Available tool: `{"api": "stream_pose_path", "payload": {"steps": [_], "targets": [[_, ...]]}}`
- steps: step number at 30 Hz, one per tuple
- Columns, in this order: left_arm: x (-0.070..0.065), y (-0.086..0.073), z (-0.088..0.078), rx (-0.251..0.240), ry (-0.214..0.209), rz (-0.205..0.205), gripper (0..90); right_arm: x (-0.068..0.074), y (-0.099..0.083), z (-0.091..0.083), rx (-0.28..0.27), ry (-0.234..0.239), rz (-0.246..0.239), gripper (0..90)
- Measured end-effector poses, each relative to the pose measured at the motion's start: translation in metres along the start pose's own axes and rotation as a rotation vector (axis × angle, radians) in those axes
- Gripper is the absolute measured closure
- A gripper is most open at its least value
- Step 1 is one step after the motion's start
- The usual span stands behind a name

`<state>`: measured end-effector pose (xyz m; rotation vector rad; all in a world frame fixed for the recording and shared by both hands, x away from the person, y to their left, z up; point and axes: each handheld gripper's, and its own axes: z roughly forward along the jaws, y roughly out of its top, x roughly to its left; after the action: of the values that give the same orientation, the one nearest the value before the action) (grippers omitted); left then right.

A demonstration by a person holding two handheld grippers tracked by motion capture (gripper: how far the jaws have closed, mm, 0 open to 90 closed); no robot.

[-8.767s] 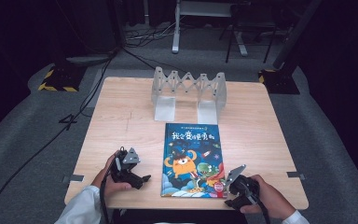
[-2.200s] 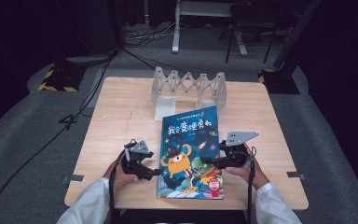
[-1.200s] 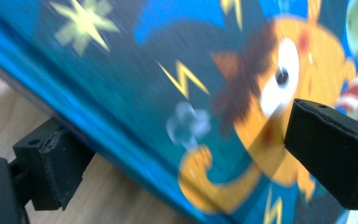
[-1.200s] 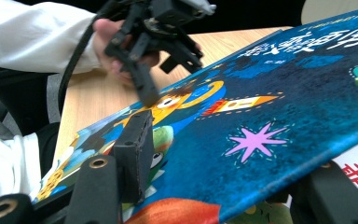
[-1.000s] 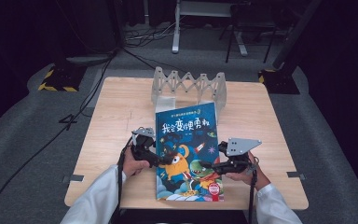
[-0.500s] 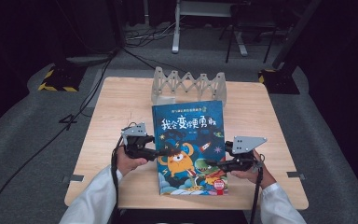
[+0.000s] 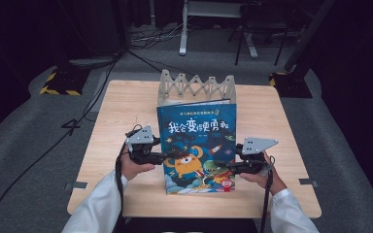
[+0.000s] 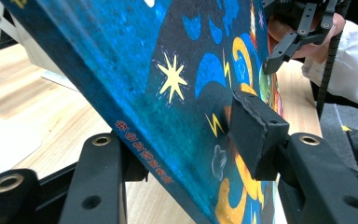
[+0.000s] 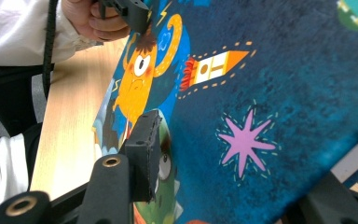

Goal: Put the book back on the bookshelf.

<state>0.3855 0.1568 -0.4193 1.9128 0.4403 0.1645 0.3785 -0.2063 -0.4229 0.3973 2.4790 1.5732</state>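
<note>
Left gripper point(image 7: 167, 156) and right gripper point(image 7: 229, 168) clamp the blue hardcover picture book point(image 7: 196, 141) (raised, tilted). Shallow edge grips; it may slip onto the wooden table point(image 7: 121, 107).

Deep blue picture book on pale wood

The picture book point(image 7: 196, 145) has a dark starry blue cover with an orange monster, a green creature, a yellow star, a purple star and white title characters; the desk point(image 7: 121, 111) is light wood, the hand-held grippers black.
</note>
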Motion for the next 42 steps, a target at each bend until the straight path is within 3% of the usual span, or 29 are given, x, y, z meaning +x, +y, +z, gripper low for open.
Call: {"api": "stream_pose_path", "payload": {"steps": [4,8,13,16,19,32,42], "targets": [[-0.005,0.005,-0.004,-0.012,0.007,0.049,55.8,-0.005,-0.001,0.003,0.001,-0.022,0.019,52.7],[-0.010,0.009,-0.005,-0.018,0.006,0.087,59.1,-0.006,0.002,0.005,-0.006,-0.044,0.004,52.6],[-0.014,0.008,-0.004,-0.022,0.008,0.099,61.2,-0.006,0.002,0.004,-0.012,-0.068,0.010,52.2],[-0.020,0.002,0.005,0.013,0.003,0.121,61.1,-0.009,0.001,0.002,-0.029,-0.111,0.013,54.7],[-0.024,0.000,0.008,0.000,-0.001,0.136,62.0,-0.009,-0.001,0.001,-0.039,-0.101,0.009,55.0],[-0.030,-0.004,0.009,-0.007,-0.014,0.129,66.3,-0.001,-0.005,-0.003,-0.064,-0.127,-0.014,54.2],[-0.041,-0.005,0.008,0.000,-0.020,0.163,68.9,0.012,-0.010,-0.008,-0.058,-0.163,-0.033,54.1]]}}
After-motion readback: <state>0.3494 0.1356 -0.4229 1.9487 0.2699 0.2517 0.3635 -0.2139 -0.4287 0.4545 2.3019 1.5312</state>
